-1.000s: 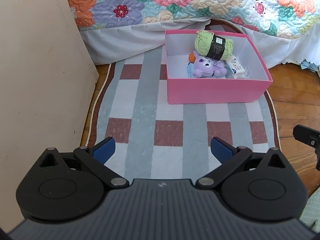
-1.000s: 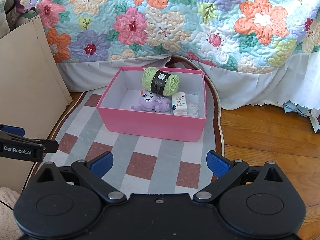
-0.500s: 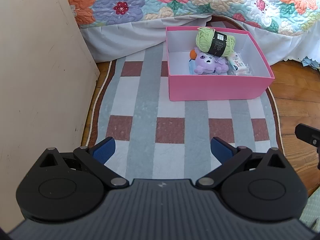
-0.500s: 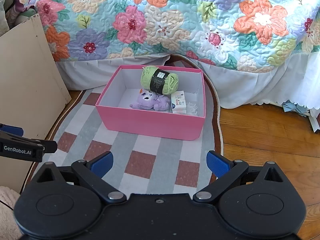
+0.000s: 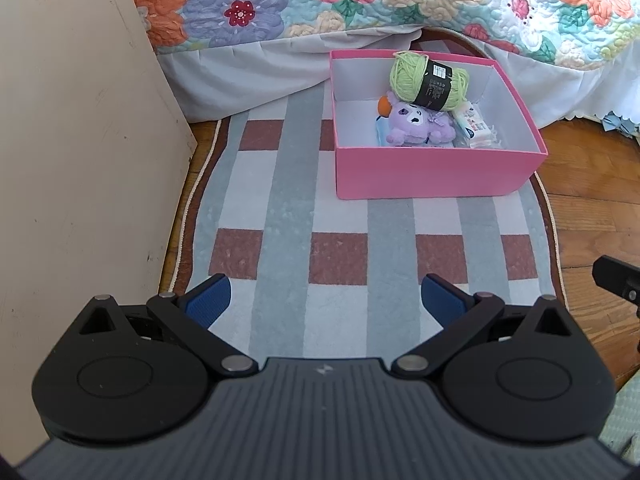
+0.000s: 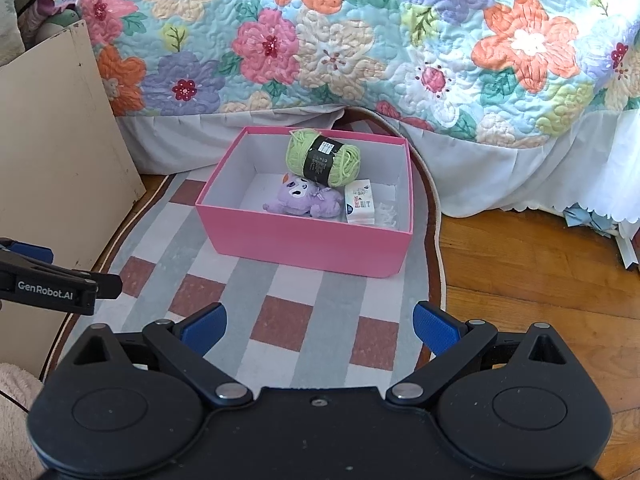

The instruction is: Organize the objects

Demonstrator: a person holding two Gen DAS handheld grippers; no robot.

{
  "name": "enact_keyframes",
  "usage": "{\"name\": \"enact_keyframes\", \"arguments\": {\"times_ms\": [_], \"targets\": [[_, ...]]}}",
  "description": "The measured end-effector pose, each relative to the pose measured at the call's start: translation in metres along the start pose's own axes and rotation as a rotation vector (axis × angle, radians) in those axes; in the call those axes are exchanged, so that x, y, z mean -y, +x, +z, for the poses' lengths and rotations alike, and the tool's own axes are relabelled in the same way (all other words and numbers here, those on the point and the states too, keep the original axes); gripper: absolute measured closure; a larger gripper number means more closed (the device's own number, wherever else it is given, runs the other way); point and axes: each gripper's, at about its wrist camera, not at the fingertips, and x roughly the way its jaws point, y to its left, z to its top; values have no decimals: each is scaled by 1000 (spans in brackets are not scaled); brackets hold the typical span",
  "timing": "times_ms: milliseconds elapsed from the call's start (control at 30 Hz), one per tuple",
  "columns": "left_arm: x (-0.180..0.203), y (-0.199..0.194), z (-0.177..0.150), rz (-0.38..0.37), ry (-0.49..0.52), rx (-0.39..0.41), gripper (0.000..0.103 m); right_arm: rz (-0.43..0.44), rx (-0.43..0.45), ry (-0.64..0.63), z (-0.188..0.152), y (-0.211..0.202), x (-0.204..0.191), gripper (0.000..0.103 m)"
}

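A pink box [image 5: 436, 172] [image 6: 304, 242] stands on a checked rug by the bed. Inside it lie a green yarn ball with a black label [image 5: 430, 80] [image 6: 322, 158], a purple plush toy [image 5: 414, 126] [image 6: 304, 200], a small white packet [image 5: 476, 126] [image 6: 360, 202] and something orange, mostly hidden. My left gripper [image 5: 326, 300] is open and empty above the rug, well short of the box. My right gripper [image 6: 320, 326] is open and empty, also short of the box. The left gripper's finger [image 6: 60, 284] shows at the right wrist view's left edge.
A beige board [image 5: 80, 140] [image 6: 52, 152] stands at the left. A bed with a flowered quilt [image 6: 360, 40] and white skirt lies behind the box. The checked rug [image 5: 280, 216] [image 6: 224, 292] covers part of a wooden floor [image 6: 540, 272]. Papers [image 6: 600, 224] lie at the right.
Both grippers have drawn back a little from the box, which now looks slightly smaller and farther. Both stay open. Nothing in the box has moved.
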Motion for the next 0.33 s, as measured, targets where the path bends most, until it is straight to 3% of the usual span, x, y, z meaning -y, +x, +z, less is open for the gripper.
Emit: {"name": "enact_keyframes", "arguments": {"times_ms": [333], "targets": [[-3,1,2,-3,-11,-2,0,-2,-5,-2,0,1,3,2]]}}
